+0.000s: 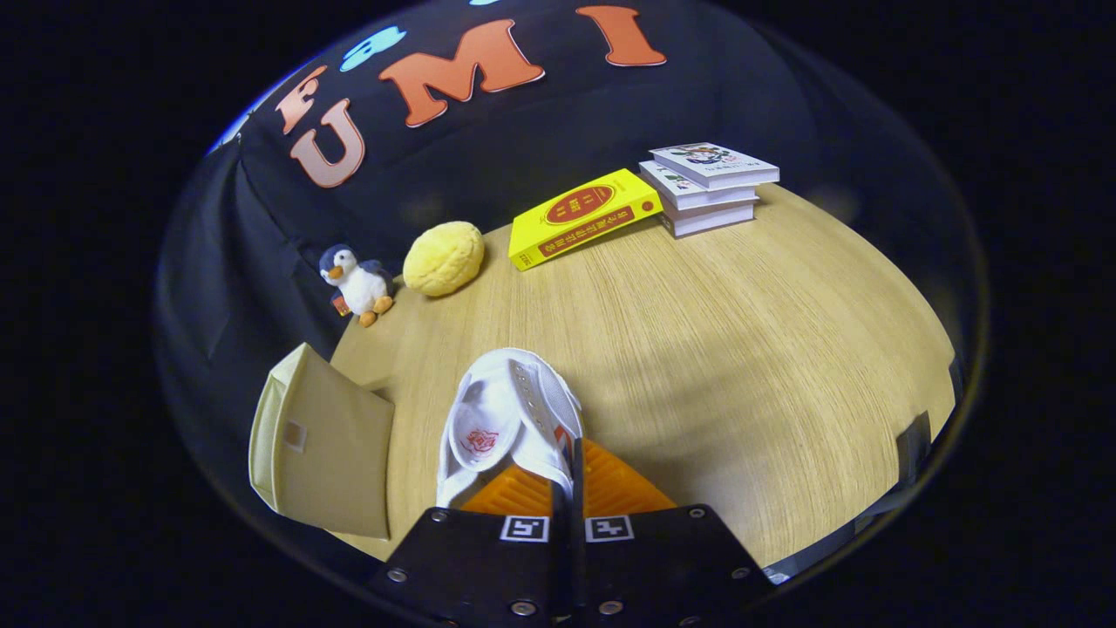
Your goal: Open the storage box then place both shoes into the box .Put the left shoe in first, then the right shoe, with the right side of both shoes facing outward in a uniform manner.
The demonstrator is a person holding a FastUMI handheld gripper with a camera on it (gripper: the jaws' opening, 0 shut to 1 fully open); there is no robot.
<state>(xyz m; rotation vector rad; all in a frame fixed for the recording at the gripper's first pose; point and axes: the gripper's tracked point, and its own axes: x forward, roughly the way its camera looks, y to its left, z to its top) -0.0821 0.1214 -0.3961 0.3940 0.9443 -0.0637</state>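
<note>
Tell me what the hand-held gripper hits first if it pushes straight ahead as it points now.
The hand-held gripper is shut on the white shoe, which would lead. Beyond it lies bare wooden table, then probably the yellow book at the far edge, though depth is unclear.

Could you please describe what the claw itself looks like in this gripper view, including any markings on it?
The claw has two flat, dark, angular body plates side by side, fastened with small round silver screws. Each plate carries a square black-and-white tag marker near the narrow seam between them. Its ribbed fingers extend forward from the plates.
</note>
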